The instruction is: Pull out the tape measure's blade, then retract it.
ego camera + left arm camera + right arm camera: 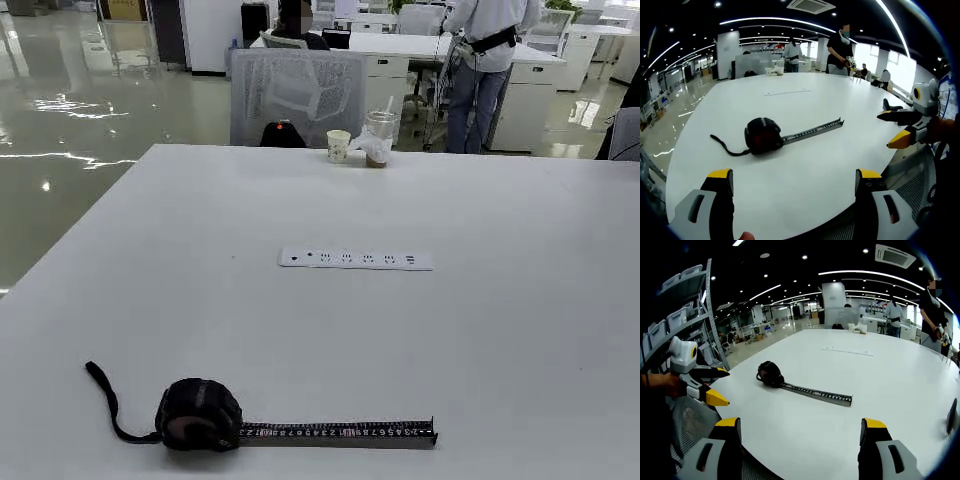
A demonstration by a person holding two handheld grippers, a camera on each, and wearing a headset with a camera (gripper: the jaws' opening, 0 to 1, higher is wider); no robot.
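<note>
White table (520,330) in the head view, with the tape measure (215,420) lying near its front edge. The blade (340,432) is drawn out of the black case (195,408) and lies flat on the tabletop with its markings up, running to the right. A black wrist strap (105,392) curls away from the case's other side. Farther back, well apart from the tape measure, a white power strip (355,259) lies across the middle of the table. At the far edge stand a paper cup (339,146) and a clear plastic cup (380,135), just beside each other, with a grey mesh chair (297,95) behind them.

Left gripper (794,175) — jaws spread wide with nothing between them, held at the table's near edge and short of the tape measure. Right gripper (800,423) — likewise wide apart and empty, facing the blade from the near edge. Neither touches the tape measure. In each gripper view the other gripper appears at the side, off the table, with its yellow-tipped jaws parted.
</note>
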